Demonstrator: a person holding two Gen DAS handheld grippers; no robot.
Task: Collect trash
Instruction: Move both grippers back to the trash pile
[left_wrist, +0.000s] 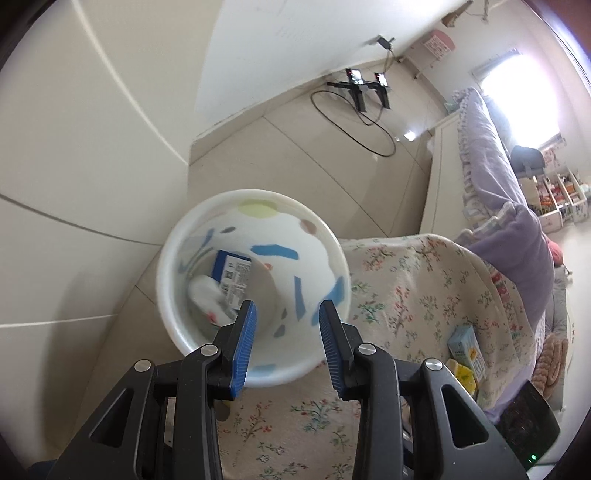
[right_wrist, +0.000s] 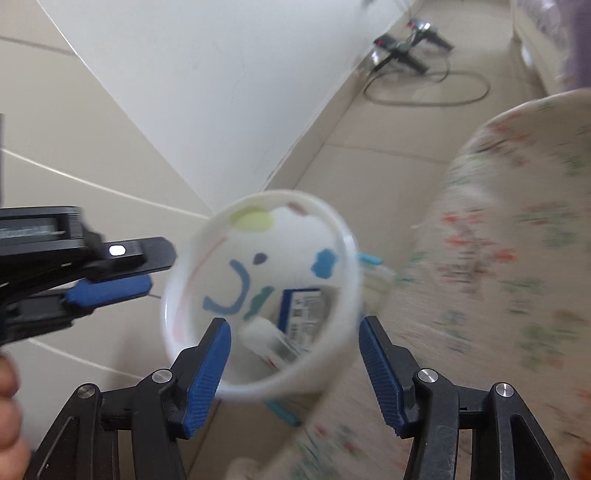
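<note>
A bed draped in a floral blanket is seen, and the white bin painted with coloured shapes is used here as the landmark; it stands just beside the bed's edge, over the tiled floor. Inside the bin, a blue-edged printed box and a white crumpled item are already lying. On the blanket, to the right of the bin, a pale blue carton and a yellow packet remain uncollected. The carton is judged light and thin-walled, easily crushed, so it is best taken across its flat faces. The left gripper is held over the bin's near rim, fingers apart and empty. The right gripper is likewise held above the bin, fingers spread wide, nothing clamped.
</note>
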